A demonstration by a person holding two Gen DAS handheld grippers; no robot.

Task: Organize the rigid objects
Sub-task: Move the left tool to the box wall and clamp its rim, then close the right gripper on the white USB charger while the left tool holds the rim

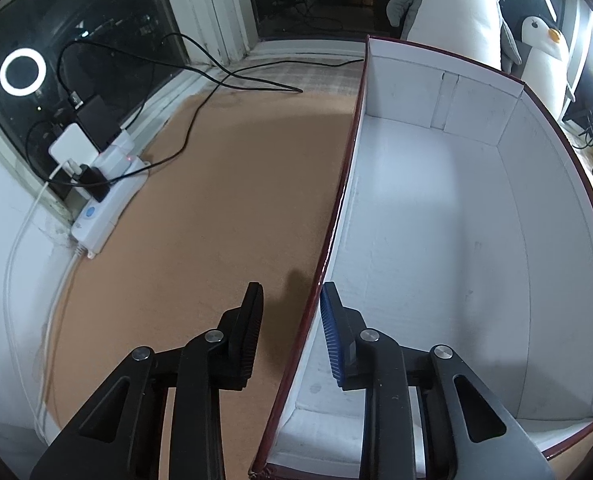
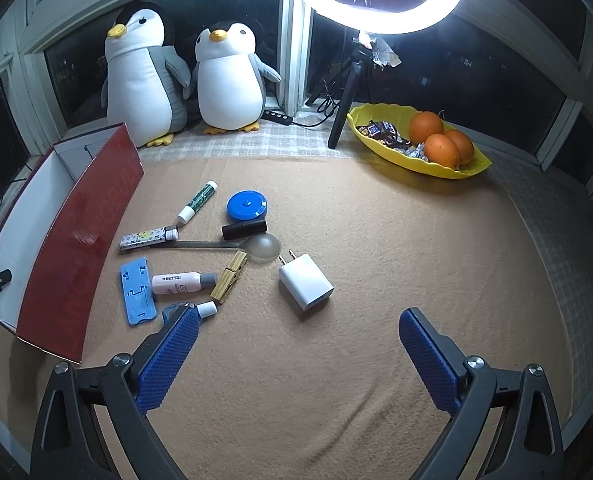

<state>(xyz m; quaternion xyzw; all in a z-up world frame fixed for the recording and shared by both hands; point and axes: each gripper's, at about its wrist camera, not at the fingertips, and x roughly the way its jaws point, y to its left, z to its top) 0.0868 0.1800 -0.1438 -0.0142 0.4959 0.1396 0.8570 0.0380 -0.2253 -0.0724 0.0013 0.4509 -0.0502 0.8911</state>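
Jaws apart astride glossy red box [image 1: 338,216] wall.

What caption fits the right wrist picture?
Open right claw hovers over a white charger and small items beside a red box.

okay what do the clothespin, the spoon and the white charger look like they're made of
Clothespin: probably wood or bamboo, going by its matte tan, grainy look. Spoon: likely metal, with a dull grey sheen on the thin handle and bowl. Charger: seemingly smooth white plastic, with two metal prongs.
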